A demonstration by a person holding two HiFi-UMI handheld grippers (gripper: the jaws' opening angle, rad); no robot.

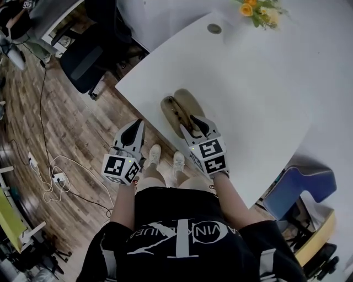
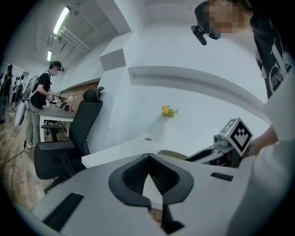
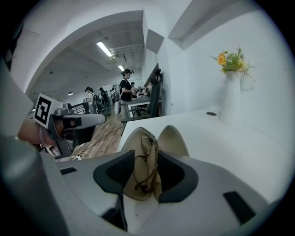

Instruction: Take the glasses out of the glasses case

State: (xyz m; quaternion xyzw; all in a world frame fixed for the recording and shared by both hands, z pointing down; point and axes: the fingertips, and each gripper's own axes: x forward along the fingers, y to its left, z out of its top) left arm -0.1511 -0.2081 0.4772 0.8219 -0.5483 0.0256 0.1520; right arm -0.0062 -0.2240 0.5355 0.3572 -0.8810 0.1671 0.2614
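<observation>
An open tan glasses case (image 1: 187, 100) lies near the front edge of the white table (image 1: 259, 99). Folded thin-framed glasses (image 3: 148, 143) rest in its lower shell (image 3: 133, 184); the lid (image 3: 174, 138) lies open to the right. My right gripper (image 3: 146, 154) hangs over the case's near end (image 1: 191, 124), open, one jaw on each side of the glasses, with the pads not plainly pressing them. My left gripper (image 1: 134, 131) is off the table's edge over the floor, left of the case; its jaw tips (image 2: 148, 156) meet with nothing between them.
A white vase of yellow flowers (image 3: 230, 99) stands at the table's far side (image 1: 258, 11), next to a round cable hole (image 1: 214, 28). A black office chair (image 1: 83, 60) stands to the left, a blue chair (image 1: 309, 184) at right. Cables (image 1: 55, 176) lie on the wooden floor.
</observation>
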